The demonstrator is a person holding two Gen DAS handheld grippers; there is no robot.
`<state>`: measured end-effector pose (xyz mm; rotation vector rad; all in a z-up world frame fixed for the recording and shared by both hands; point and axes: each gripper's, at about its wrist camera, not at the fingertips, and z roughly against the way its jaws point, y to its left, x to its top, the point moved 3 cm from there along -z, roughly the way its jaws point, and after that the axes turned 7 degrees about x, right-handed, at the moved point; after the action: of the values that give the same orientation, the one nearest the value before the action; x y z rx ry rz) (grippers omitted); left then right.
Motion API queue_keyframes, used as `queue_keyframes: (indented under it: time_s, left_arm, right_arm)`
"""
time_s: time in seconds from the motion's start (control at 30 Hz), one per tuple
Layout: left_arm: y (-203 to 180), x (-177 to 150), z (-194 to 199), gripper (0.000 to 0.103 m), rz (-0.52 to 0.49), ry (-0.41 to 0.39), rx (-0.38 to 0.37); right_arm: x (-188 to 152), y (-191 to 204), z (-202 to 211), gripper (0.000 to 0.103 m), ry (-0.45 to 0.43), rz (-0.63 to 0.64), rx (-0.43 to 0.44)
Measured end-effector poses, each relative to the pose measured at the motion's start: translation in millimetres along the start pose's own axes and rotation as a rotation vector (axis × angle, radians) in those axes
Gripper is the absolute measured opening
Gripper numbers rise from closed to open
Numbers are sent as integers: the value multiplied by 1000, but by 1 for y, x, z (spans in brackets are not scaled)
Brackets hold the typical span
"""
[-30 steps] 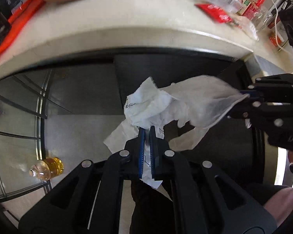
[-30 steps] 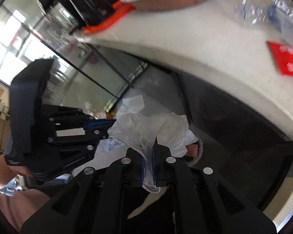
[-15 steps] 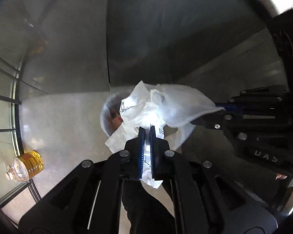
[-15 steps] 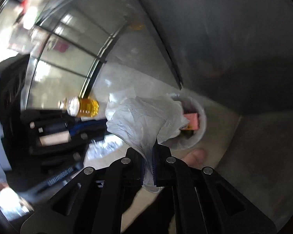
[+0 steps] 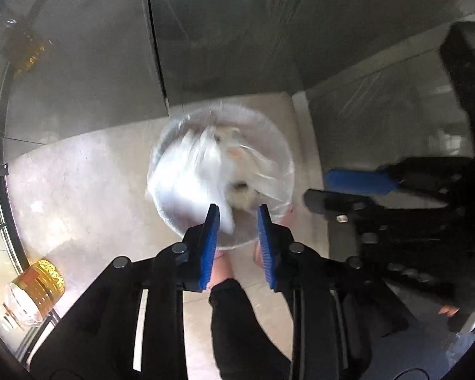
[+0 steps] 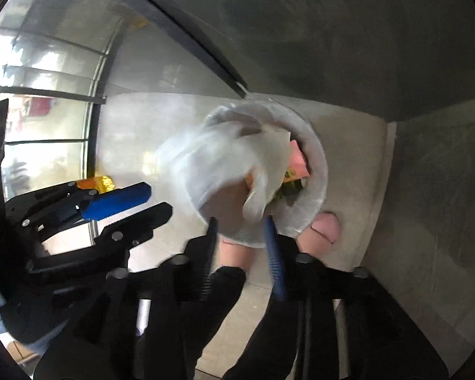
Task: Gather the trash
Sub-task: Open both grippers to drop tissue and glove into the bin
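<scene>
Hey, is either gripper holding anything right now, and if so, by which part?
Nothing. The left gripper and right gripper are both open, over the trash bin.

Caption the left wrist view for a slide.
Open left gripper above the bin as white trash drops in; right gripper open alongside.

Two grippers are seen, the left gripper [image 5: 237, 221] and the right gripper [image 6: 242, 232], each with two fingers spread apart. One trash bin [image 5: 270, 133] is counted on the floor, one blurred white bag [image 5: 190, 177] over it, one pink packet [image 6: 297, 161] inside, and one amber bottle [image 5: 36, 285]
</scene>
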<state>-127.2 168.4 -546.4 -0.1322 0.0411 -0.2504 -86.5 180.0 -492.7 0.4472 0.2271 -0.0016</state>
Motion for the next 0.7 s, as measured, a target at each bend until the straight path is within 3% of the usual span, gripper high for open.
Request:
queue_keyframes:
  time_s: [0.03, 0.1, 0.33, 0.57, 0.7]
  left_arm:
    - [3, -1, 1, 29, -14, -1, 16]
    - [7, -5, 11, 49, -23, -18, 31]
    - [12, -17, 87, 51, -26, -102, 54]
    - [2, -19, 209, 51, -33, -244, 126]
    - [-15, -14, 284, 68, -24, -330, 146]
  right_arm:
    - [-1, -1, 2, 54, -18, 4, -6]
    - [-5, -5, 3, 56, -31, 12, -17]
    - [-15, 2, 60, 58, -119, 32, -46]
    - [-39, 41, 197, 61, -297, 126, -35]
    - [-57, 53, 273, 65, -401, 147, -25]
